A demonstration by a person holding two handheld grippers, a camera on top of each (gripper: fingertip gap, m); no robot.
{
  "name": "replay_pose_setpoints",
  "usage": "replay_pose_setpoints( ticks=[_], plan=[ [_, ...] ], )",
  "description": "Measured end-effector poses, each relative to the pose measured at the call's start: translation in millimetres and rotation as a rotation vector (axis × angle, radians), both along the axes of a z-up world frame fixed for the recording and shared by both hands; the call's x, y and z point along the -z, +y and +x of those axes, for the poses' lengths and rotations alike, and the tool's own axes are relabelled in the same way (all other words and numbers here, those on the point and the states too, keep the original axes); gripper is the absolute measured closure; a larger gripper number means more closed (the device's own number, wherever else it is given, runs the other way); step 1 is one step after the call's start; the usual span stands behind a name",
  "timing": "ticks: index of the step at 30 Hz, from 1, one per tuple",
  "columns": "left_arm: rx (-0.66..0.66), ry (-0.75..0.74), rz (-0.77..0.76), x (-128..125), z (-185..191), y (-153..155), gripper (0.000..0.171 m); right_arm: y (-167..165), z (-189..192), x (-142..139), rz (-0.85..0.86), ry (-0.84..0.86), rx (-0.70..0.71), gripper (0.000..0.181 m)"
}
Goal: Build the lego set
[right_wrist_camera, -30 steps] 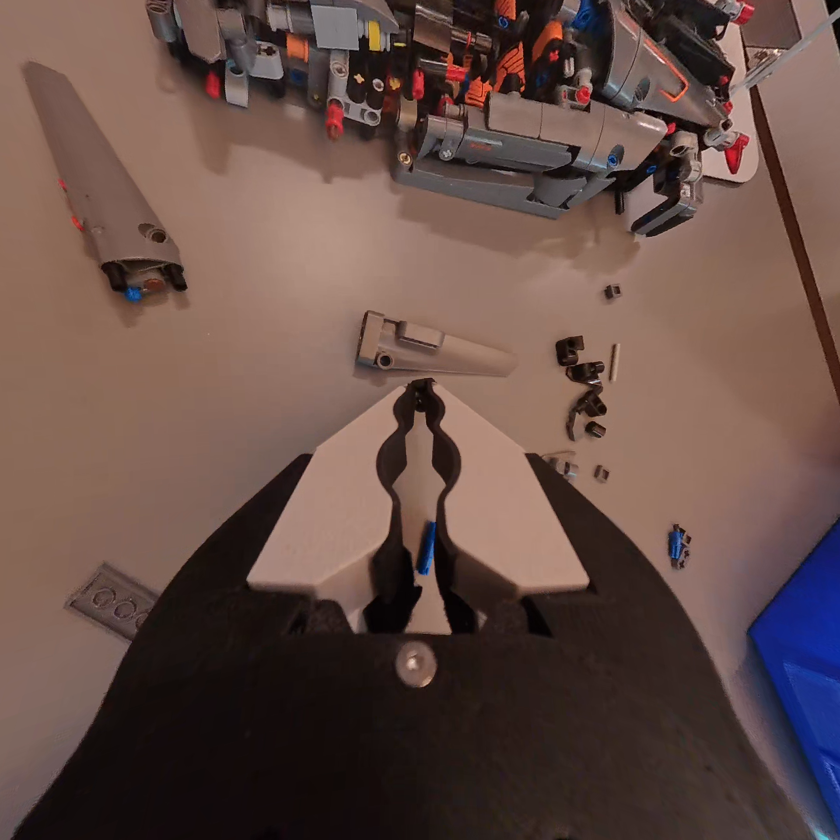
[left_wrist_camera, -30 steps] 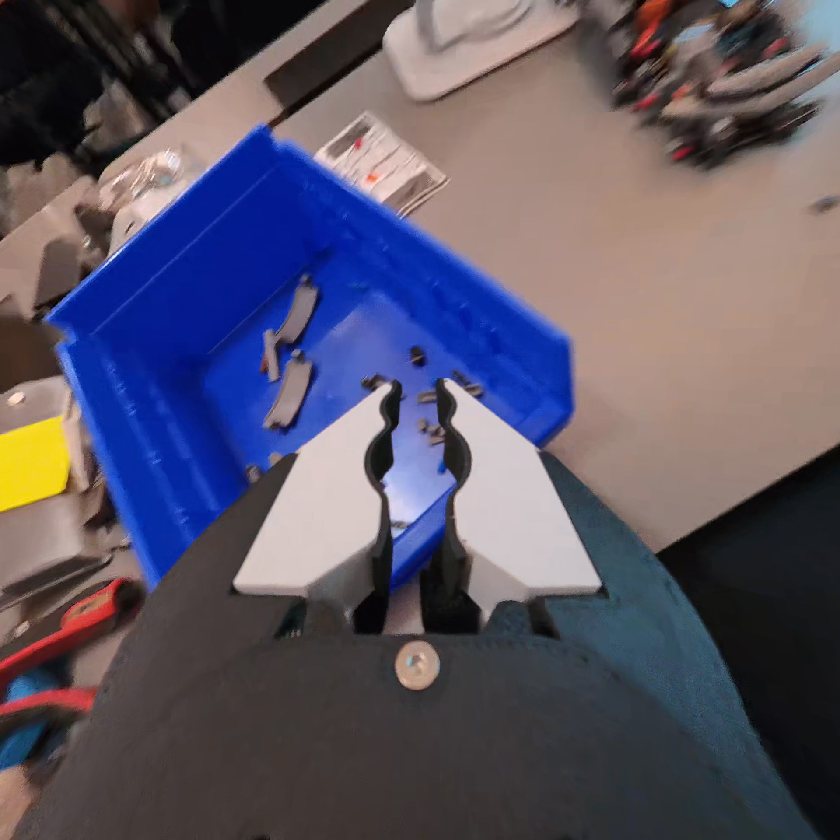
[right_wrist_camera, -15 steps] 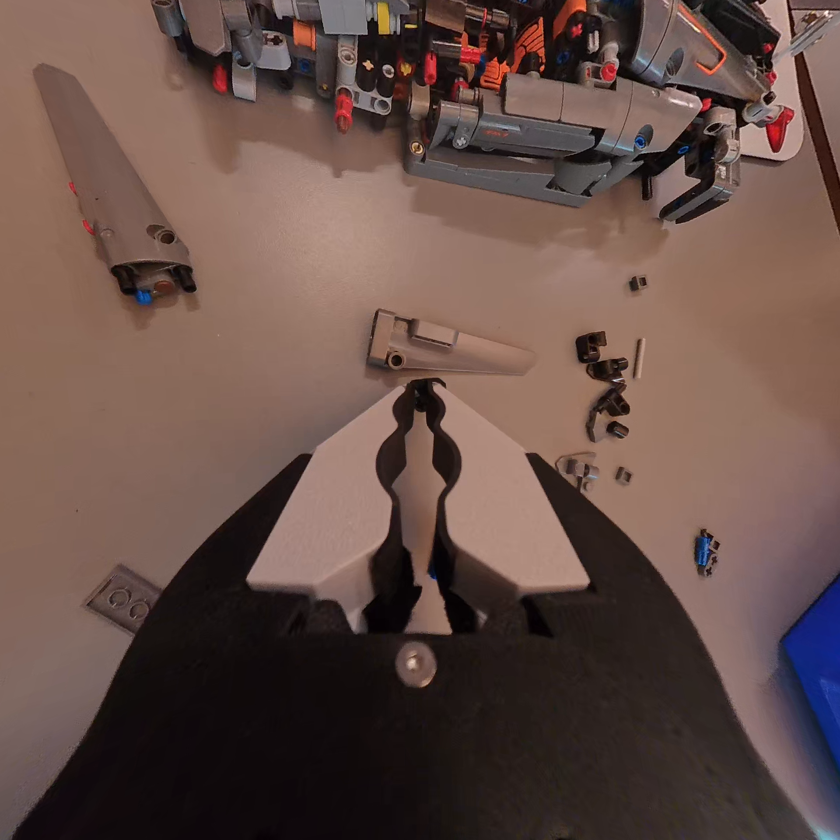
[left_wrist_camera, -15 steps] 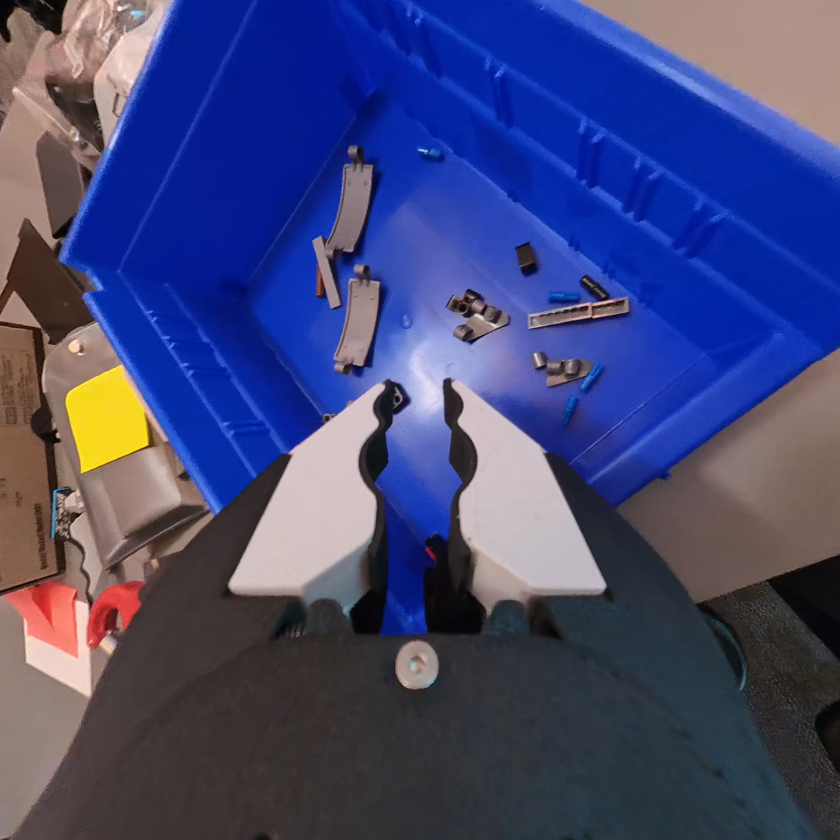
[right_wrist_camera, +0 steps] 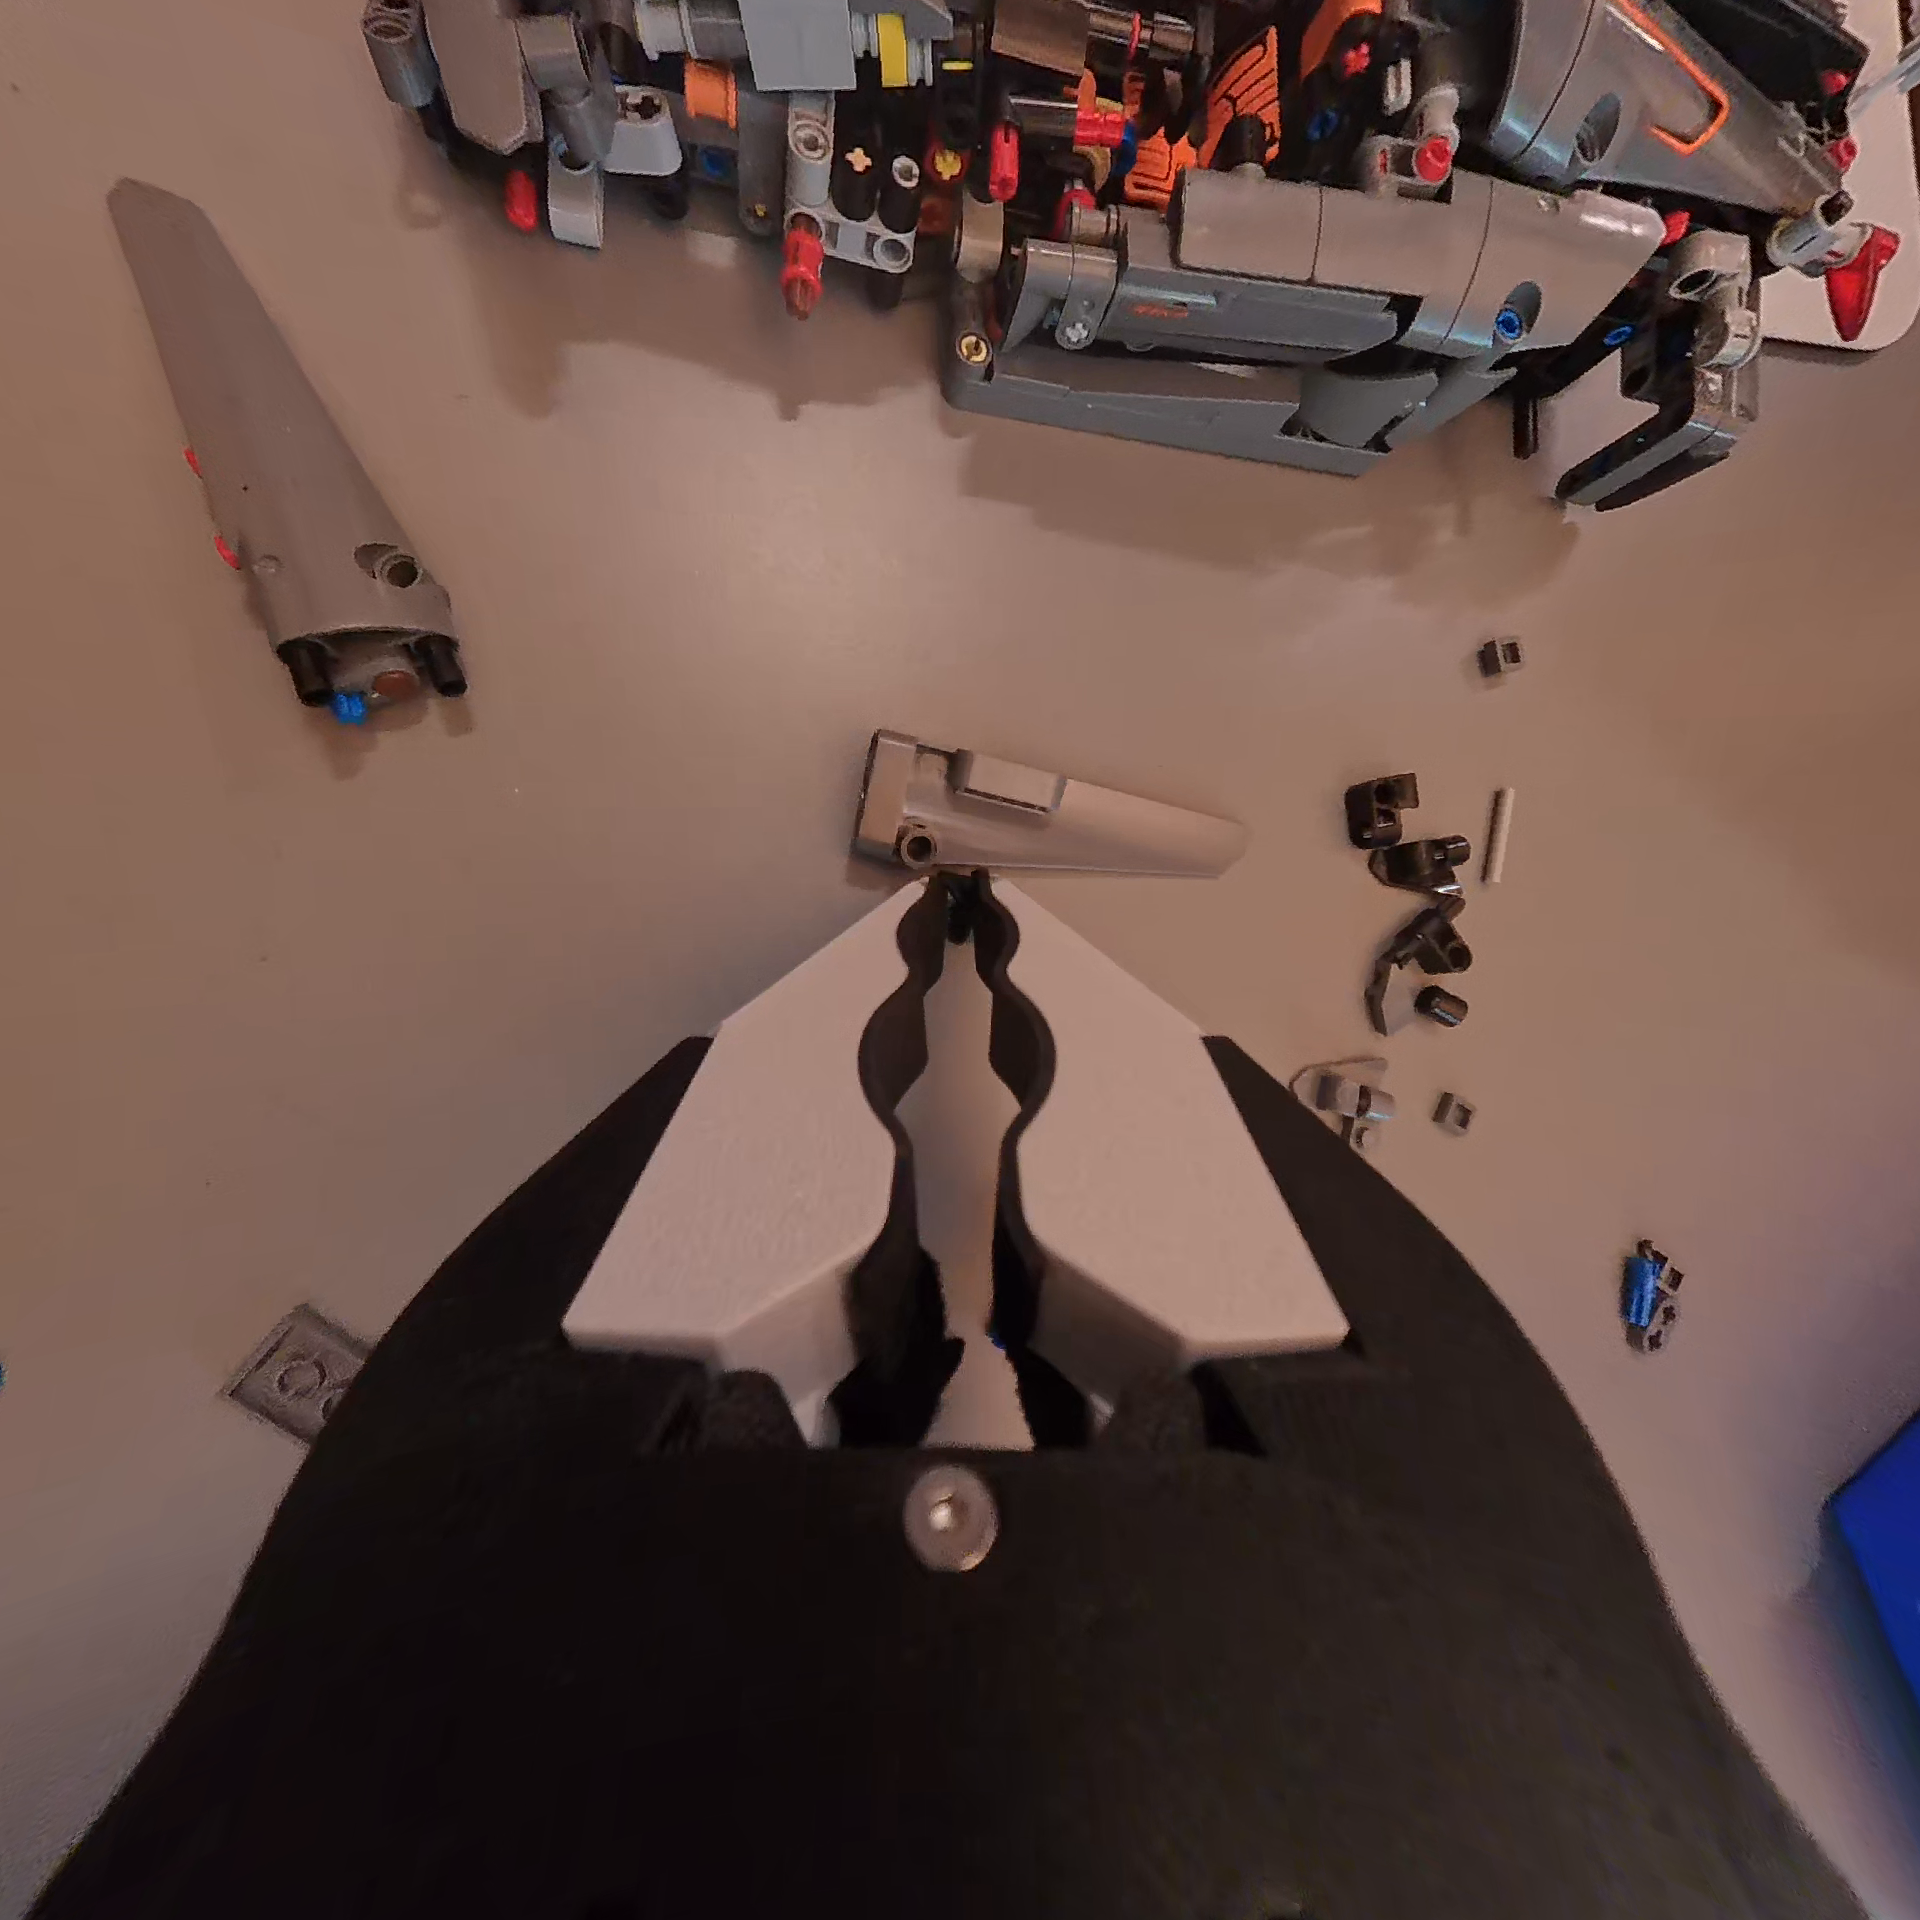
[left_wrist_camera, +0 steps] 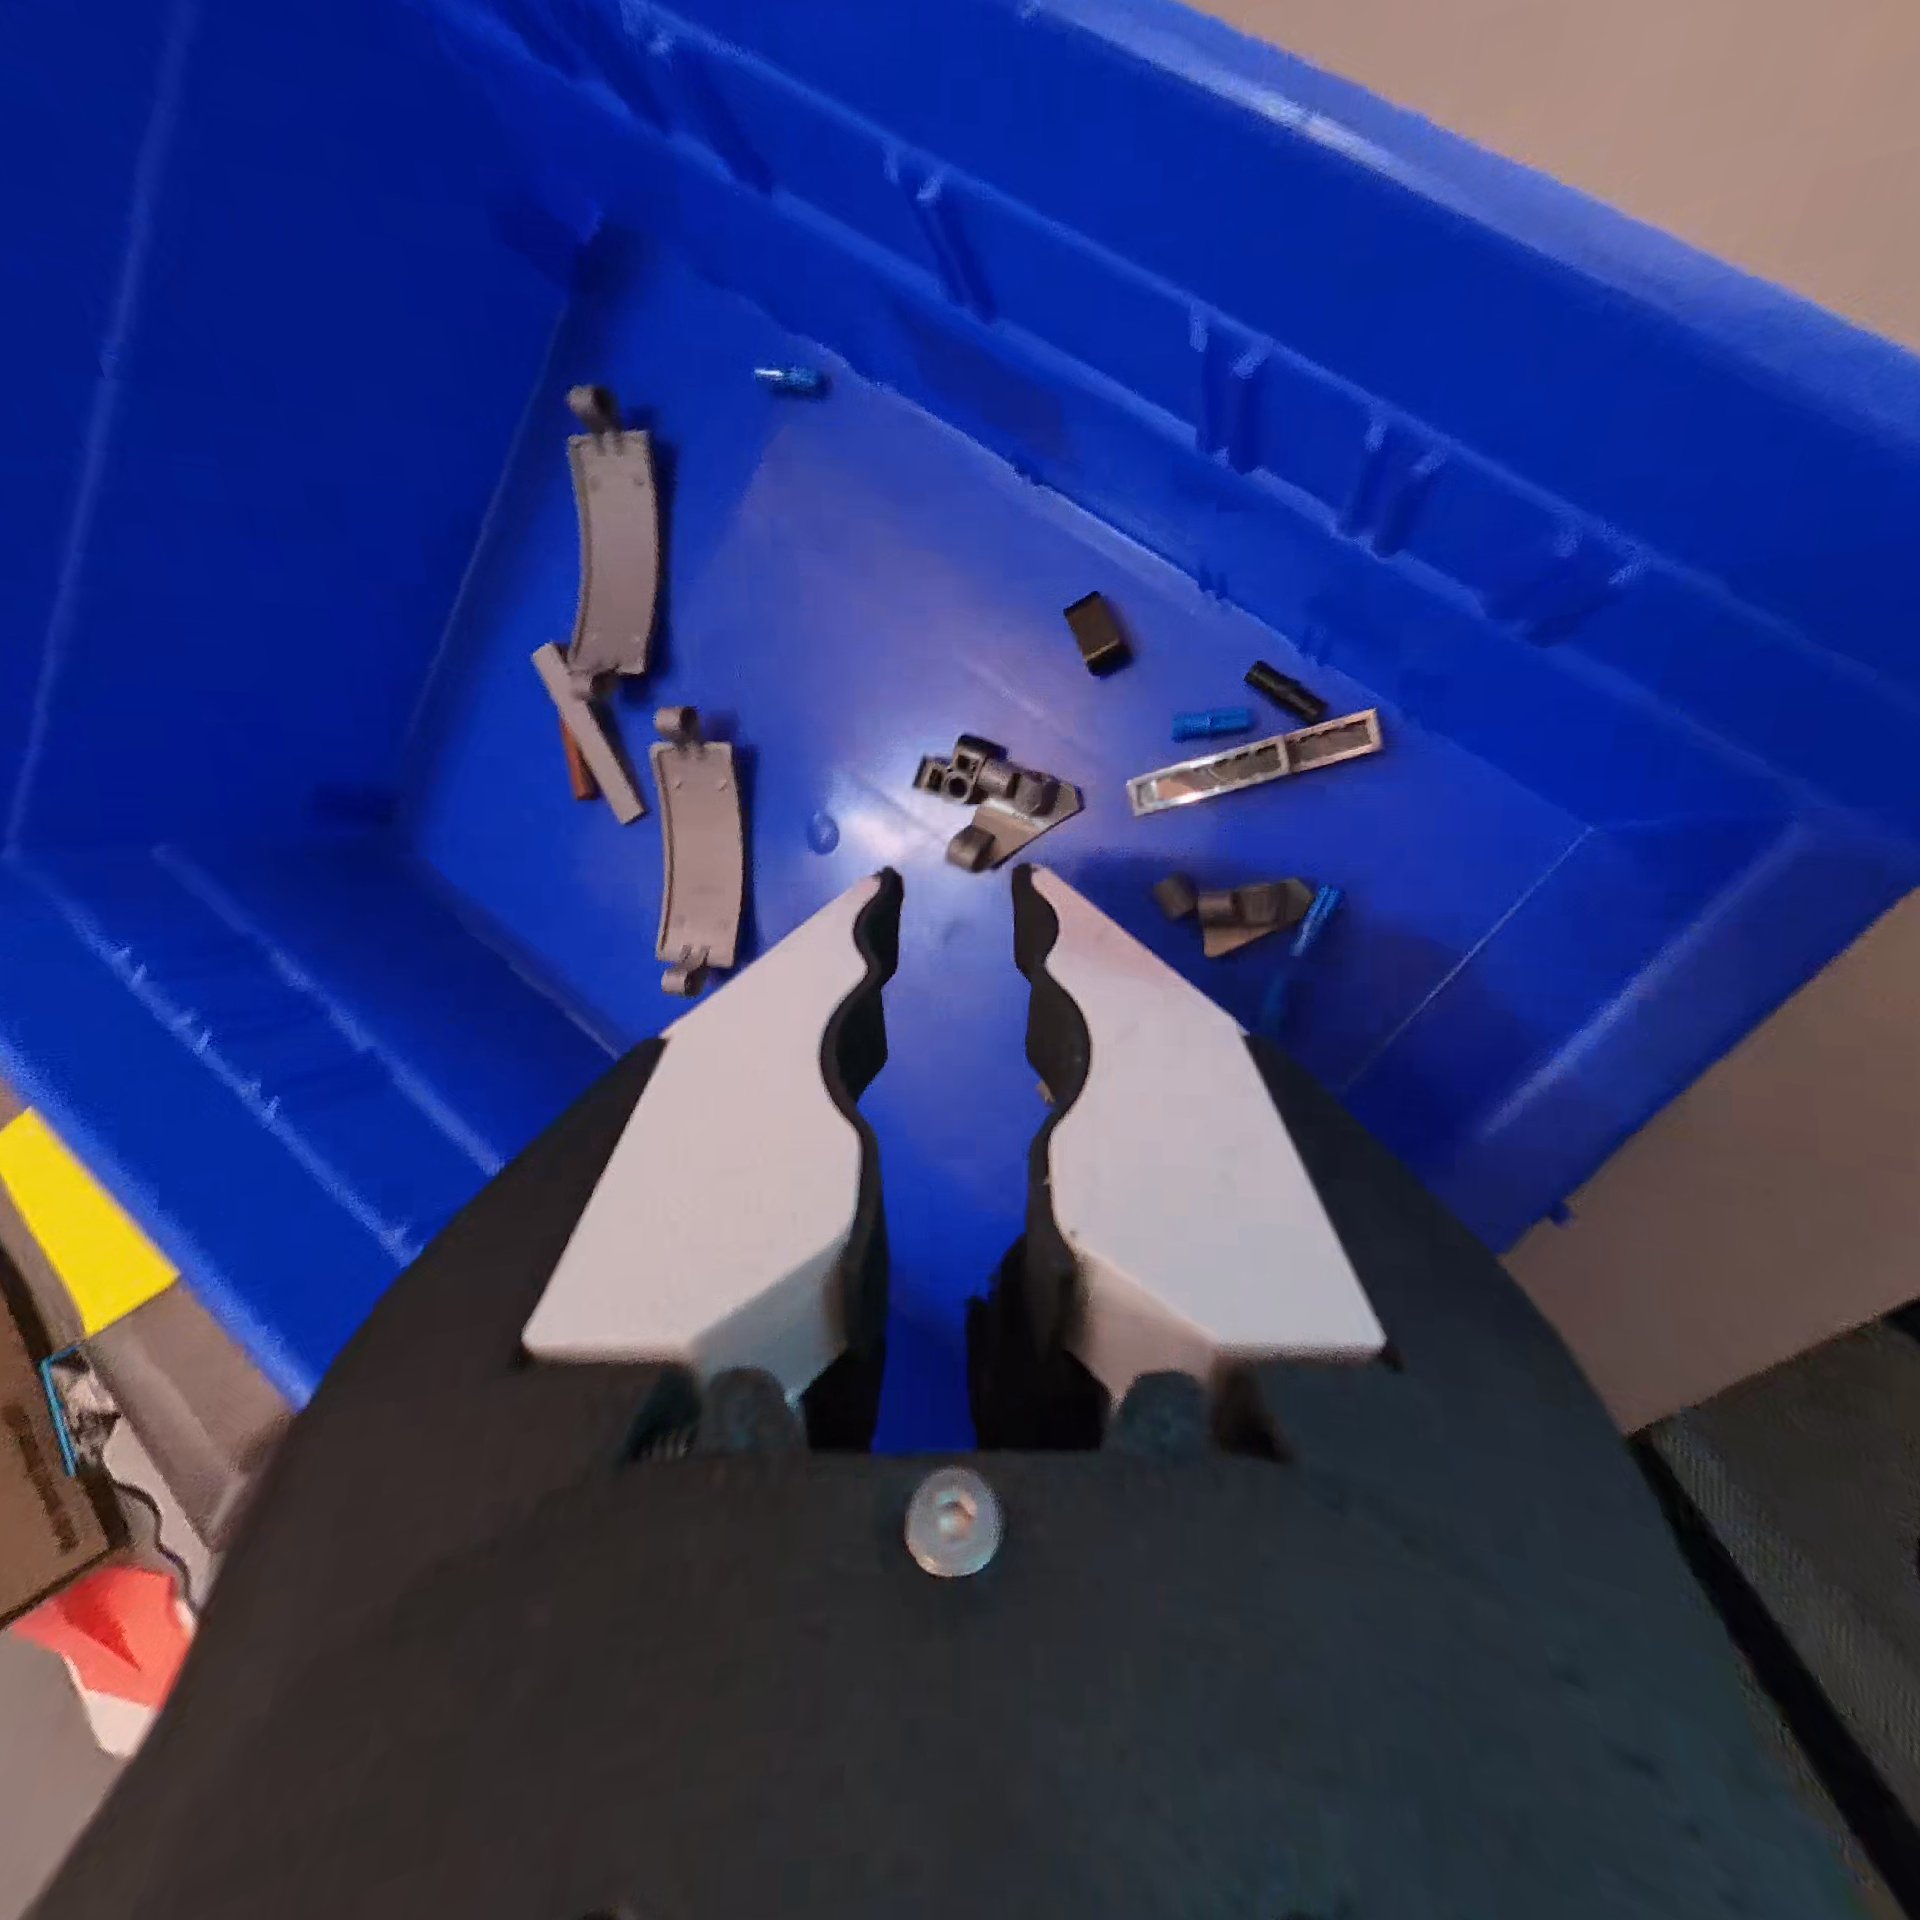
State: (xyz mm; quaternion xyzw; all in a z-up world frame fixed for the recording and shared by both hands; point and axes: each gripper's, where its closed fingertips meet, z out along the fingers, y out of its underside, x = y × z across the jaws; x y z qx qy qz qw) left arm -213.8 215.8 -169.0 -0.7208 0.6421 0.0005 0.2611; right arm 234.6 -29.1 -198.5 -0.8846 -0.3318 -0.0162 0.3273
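Note:
My left gripper (left_wrist_camera: 954, 883) is open and empty, low inside a blue bin (left_wrist_camera: 312, 312). Just past its tips lies a dark grey connector cluster (left_wrist_camera: 992, 795). Two curved grey panels (left_wrist_camera: 701, 852) lie to the left, a grey beam (left_wrist_camera: 1257, 764) and small blue pins (left_wrist_camera: 1210, 720) to the right. My right gripper (right_wrist_camera: 961, 899) is shut on a small black pin (right_wrist_camera: 958, 906), right at the near edge of a grey tapered panel piece (right_wrist_camera: 1049, 821) on the table. The large grey, black and orange model (right_wrist_camera: 1195, 187) lies at the far side.
A long grey wing piece (right_wrist_camera: 281, 447) lies at far left. Small black connectors (right_wrist_camera: 1418, 904) and a blue pin piece (right_wrist_camera: 1647, 1294) are scattered to the right. A flat grey plate (right_wrist_camera: 296, 1371) lies near left. A corner of the bin (right_wrist_camera: 1881, 1558) shows at lower right. The flat grey plate (right_wrist_camera: 296, 1371) lies some 12 cm from my right tips, 55 cm from my left tips.
My left gripper swung over the bin and down into it, closing in on the connector cluster, jaws still open. My right gripper crept forward to the tapered panel, still shut on the pin.

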Motion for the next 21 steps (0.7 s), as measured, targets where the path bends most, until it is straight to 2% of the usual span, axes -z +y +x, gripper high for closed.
replay_pose_setpoints(
  ticks=[4,8,12,17,21],
  plan=[
    [0.016,0.131,-0.023,19.5,0.5,8.3,0.15,0.6,-1.6,0.9,-0.002,-0.002,-0.001,0.179],
    [0.028,0.165,-0.068,30.2,0.5,9.3,0.15,-2.1,-1.2,6.6,-0.02,-0.012,-0.003,0.181],
    [0.033,0.166,-0.079,33.7,3.0,9.5,0.165,-2.7,-0.7,7.1,-0.019,-0.001,-0.002,0.181],
    [0.026,0.143,-0.065,33.2,5.3,8.2,0.166,-3.0,1.5,5.4,-0.015,0.003,-0.001,0.181],
    [0.0,0.079,-0.017,21.8,8.0,8.8,0.166,-3.2,1.2,0.6,0.001,0.018,0.005,0.181]
  ],
)
